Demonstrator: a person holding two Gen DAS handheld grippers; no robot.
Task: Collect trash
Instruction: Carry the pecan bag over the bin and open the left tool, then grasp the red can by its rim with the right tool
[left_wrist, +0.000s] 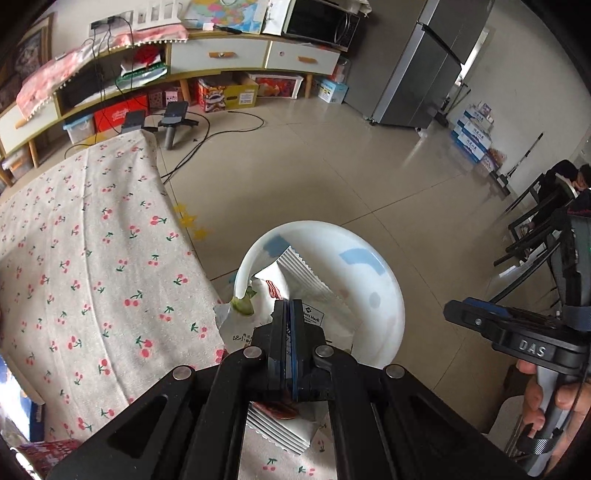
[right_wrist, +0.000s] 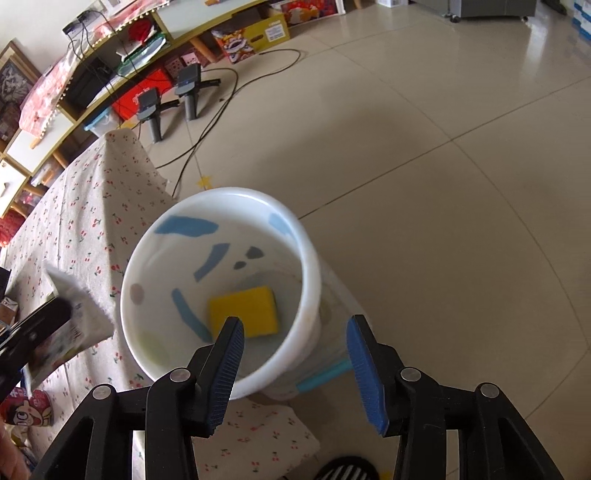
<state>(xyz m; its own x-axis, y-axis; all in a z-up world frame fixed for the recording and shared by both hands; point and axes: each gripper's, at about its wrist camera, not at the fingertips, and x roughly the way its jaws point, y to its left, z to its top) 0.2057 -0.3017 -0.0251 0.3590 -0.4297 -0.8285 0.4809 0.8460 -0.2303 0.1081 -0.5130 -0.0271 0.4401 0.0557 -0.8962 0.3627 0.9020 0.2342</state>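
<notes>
Left wrist view: the left gripper (left_wrist: 288, 314) has its jaws pressed together on a white snack wrapper (left_wrist: 295, 273) with crimped, zigzag-cut ends. The wrapper juts out beyond the jaw tips over the mouth of a white waste bin (left_wrist: 384, 295) marked with pale blue shapes, and its other end trails back beneath the jaws. Just left of the jaw tips a torn piece of wrapper with a green scrap (left_wrist: 242, 306) hangs at the bin's rim. Left of the jaws spreads the surface under a cherry-print tablecloth (left_wrist: 92, 266); the bin stands off its edge on the tiled floor (left_wrist: 332, 166). To the right, a hand (left_wrist: 543, 402) grips the handle of the right gripper, whose jaws are out of frame here.

Right wrist view: the right gripper (right_wrist: 295, 365) hovers with its jaws spread and nothing between them, the blue pads (right_wrist: 364, 369) standing apart above the near rim of the waste bin (right_wrist: 306, 266). Ahead of the jaws, at the bottom of the bin, lies a yellow sponge (right_wrist: 243, 310). Far left of the jaws, the left gripper (right_wrist: 33, 332) comes in blurred, the snack wrapper (right_wrist: 79, 314) pinched in it over the tablecloth (right_wrist: 92, 206), just beside the bin's rim. A red printed packet (right_wrist: 27, 408) lies on the surface at the lower left.
</notes>
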